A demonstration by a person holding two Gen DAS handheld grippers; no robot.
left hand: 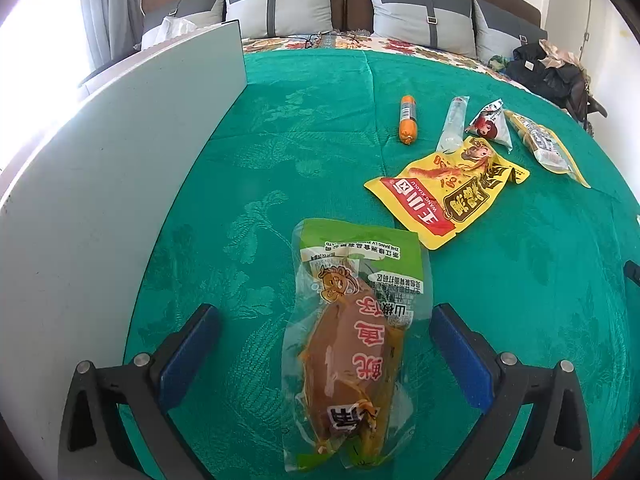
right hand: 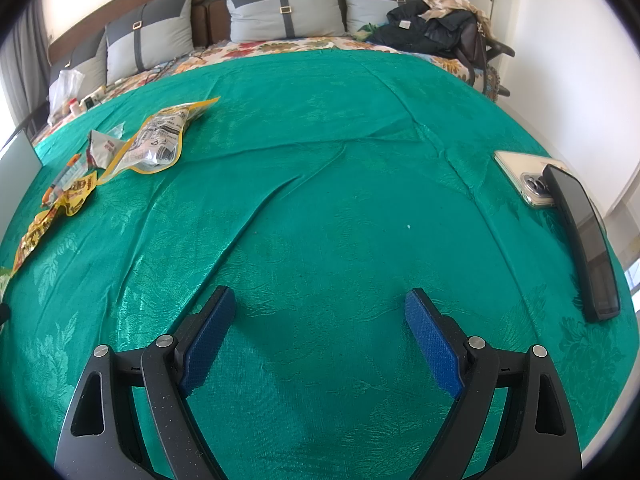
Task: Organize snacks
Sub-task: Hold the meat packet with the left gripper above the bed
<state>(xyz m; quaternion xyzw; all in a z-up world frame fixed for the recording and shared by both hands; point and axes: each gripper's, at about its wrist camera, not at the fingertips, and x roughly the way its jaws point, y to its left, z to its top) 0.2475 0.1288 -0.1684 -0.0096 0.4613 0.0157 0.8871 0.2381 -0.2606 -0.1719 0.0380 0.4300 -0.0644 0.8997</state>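
A: Status of the current step?

B: Pick-up approach, by my reading. The left gripper point(left hand: 326, 320) has its jaws spread wide with the green-topped fish pouch point(left hand: 352, 344) lying flat between them on the green bedspread point(left hand: 280, 152); neither pad touches the pouch. The right gripper point(right hand: 320, 316) is also spread wide over bare cloth, holding nothing.

A: Next move requirements?

B: Probably lower and close across the pouch's bulging brown middle. The film looks slick and thin at the edges, so a grip on the margin alone may slip.

A: Remaining snacks?

B: In the left wrist view, at 1 o'clock from the pouch: yellow packet point(left hand: 448, 196), orange sausage stick point(left hand: 408, 119), clear tube point(left hand: 454, 122), triangular packet point(left hand: 491, 123) and a clear-and-yellow packet point(left hand: 544, 144), clustered together.

A: Containers?

B: A grey panel point(left hand: 120, 140) stands at 10 o'clock; whether it is a box wall cannot be told, and no contents show.
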